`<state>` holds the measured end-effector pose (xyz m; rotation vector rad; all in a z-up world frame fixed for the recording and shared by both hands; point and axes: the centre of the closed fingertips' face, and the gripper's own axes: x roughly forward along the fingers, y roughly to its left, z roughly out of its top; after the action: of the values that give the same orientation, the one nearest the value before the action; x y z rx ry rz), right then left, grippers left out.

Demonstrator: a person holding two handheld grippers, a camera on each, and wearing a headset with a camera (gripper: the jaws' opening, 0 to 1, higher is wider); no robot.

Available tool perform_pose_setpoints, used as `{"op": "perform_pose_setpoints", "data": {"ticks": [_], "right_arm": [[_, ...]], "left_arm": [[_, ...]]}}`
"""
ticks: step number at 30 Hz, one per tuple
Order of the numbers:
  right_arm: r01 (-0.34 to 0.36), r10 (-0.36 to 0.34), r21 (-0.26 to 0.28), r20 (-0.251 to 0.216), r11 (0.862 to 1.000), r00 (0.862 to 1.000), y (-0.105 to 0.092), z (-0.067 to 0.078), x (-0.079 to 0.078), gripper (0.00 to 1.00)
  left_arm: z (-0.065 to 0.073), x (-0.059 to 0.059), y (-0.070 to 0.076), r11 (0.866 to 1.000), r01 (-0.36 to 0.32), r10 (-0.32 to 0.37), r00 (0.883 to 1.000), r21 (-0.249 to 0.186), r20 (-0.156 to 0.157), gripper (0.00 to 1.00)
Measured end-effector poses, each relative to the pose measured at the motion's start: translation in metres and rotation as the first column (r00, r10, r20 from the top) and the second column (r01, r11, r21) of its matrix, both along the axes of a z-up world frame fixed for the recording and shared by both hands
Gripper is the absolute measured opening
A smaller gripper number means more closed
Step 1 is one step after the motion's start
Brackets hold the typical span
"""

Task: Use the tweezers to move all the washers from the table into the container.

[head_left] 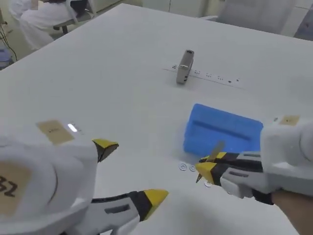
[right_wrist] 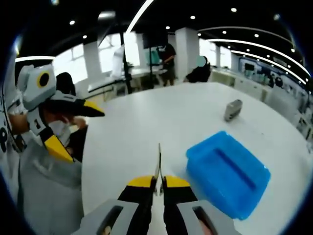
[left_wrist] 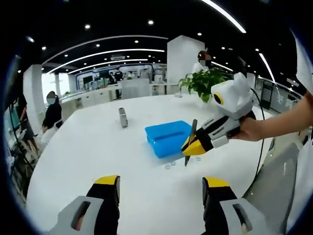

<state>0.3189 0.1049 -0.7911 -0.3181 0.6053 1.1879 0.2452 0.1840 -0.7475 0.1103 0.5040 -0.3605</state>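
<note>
Left black-and-yellow hand-held gripper [head_left: 131, 171] hung spread wide and empty | right hand-held gripper [head_left: 208, 169] was clenched on slim dark tweezers [left_wrist: 191, 133], tip near the small silvery ring washers [head_left: 183, 167] | washers lay flat on the white counter [head_left: 122, 98], just beside the blue rectangular plastic container [head_left: 222, 129] | risk: thin washers would likely skid away under slipping tips.

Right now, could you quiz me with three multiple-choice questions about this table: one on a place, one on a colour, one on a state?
1. Where do the washers lie?
A) on a chair
B) on the table beside the container
C) on the floor

2. What colour is the container?
A) red
B) blue
C) green

3. How is the left gripper?
A) open, empty
B) shut on a washer
C) shut on a cable

Answers:
1 B, they rest on the table by its near edge.
2 B, it is plain blue.
3 A, its jaws stand apart; the right gripper holds the tweezers.
</note>
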Motion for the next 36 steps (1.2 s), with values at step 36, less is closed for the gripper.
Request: {"op": "perform_pose_setpoints", "data": {"ticks": [36], "right_arm": [[-0.005, 0.005, 0.021, -0.002, 1.0, 1.0, 0.028, -0.028, 0.02, 0.04]], "left_arm": [[-0.018, -0.004, 0.024, 0.989, -0.099, 0.1, 0.995, 0.107, 0.002, 0.83]]}}
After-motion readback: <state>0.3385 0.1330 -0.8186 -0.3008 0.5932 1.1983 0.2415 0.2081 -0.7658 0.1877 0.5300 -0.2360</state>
